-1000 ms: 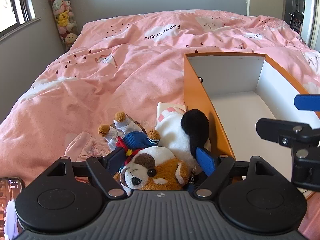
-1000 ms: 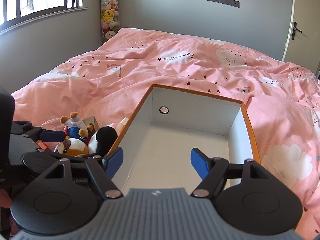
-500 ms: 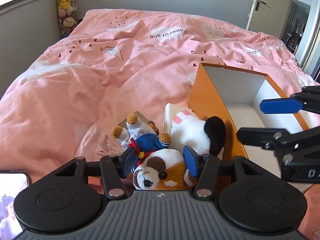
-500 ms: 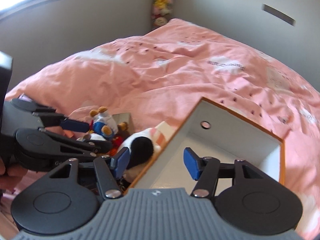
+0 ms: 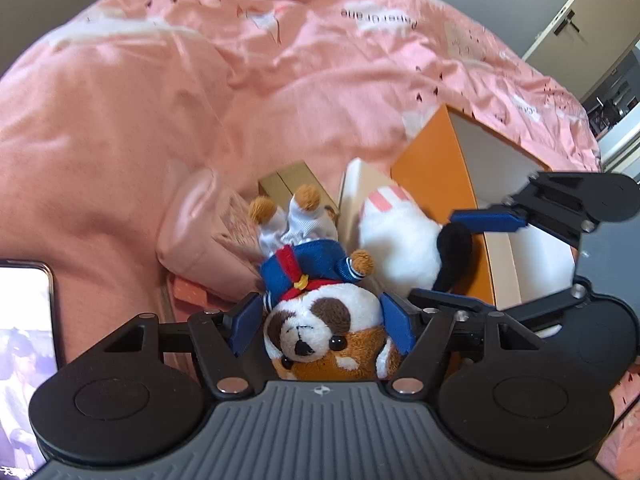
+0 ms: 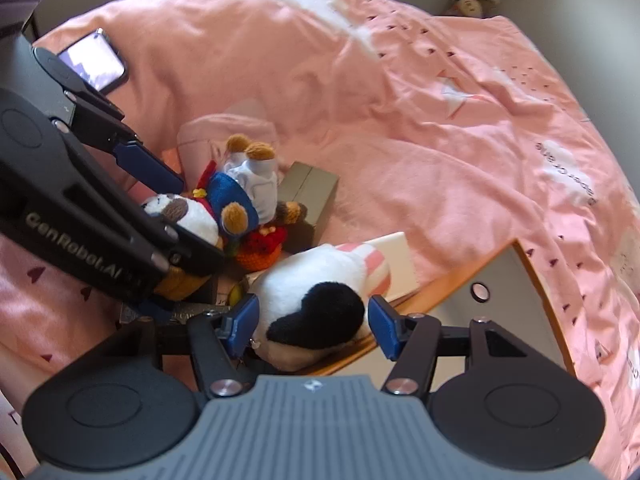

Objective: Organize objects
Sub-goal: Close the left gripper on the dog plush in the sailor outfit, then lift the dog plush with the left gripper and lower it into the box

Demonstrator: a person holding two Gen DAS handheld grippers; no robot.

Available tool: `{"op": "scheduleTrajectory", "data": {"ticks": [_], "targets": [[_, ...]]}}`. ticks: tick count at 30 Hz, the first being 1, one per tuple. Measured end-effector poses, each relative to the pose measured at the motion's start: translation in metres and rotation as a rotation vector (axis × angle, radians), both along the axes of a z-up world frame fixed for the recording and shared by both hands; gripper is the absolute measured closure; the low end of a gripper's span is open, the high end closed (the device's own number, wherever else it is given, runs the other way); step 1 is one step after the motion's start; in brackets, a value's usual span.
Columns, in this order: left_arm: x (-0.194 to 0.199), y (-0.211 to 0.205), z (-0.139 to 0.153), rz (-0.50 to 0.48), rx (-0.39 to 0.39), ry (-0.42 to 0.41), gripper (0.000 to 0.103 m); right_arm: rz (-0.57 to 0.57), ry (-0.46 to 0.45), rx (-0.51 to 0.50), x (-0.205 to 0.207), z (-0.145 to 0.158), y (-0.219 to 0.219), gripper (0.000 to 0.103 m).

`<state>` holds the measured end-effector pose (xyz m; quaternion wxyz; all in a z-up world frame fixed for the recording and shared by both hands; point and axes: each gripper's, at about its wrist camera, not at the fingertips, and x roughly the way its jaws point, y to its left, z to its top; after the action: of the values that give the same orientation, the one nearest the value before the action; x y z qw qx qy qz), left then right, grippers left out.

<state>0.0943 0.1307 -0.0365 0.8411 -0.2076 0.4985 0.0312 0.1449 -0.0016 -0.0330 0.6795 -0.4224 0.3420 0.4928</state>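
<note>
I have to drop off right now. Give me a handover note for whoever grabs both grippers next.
Left gripper: open, fingers on either side of the brown-and-white dog plush's head, not visibly clamped.
Right gripper: open, straddling the white plush with black patch, which lies against the orange box's outer wall.
Brown carton and phone lie on the pink bedspread.
Done: nothing seen boxed.
Left: close on both plushes, lift them into the box, then likely the remaining items.
</note>
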Motion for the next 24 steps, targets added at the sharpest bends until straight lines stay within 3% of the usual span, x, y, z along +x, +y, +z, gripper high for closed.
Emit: {"op": "scheduleTrajectory", "data": {"ticks": [6,10,13,15,19,24], "targets": [[0.002,-0.007,-0.012,-0.027,-0.024,0.027,0.028,0.064,0.004,-0.05,0.001,-0.018,0.012,0.03],[0.0,-0.005,-0.017,-0.018,-0.07,0.025,0.028,0.066,-0.003,-0.038,0.002,-0.021,0.01,0.029],[-0.001,-0.005,-0.021,-0.015,-0.096,0.023,0.028,0.099,-0.067,-0.06,-0.007,-0.031,0.01,0.021],[-0.002,-0.007,-0.022,-0.014,-0.09,0.023,0.029,0.136,-0.155,-0.084,-0.019,-0.04,0.011,0.024],[-0.008,-0.01,-0.019,0.0,-0.084,-0.003,0.031,0.115,-0.184,-0.079,-0.025,-0.036,0.009,0.031],[-0.02,-0.009,-0.003,0.019,-0.09,-0.073,0.033,0.121,-0.252,-0.026,-0.032,-0.018,-0.002,0.033]]}}
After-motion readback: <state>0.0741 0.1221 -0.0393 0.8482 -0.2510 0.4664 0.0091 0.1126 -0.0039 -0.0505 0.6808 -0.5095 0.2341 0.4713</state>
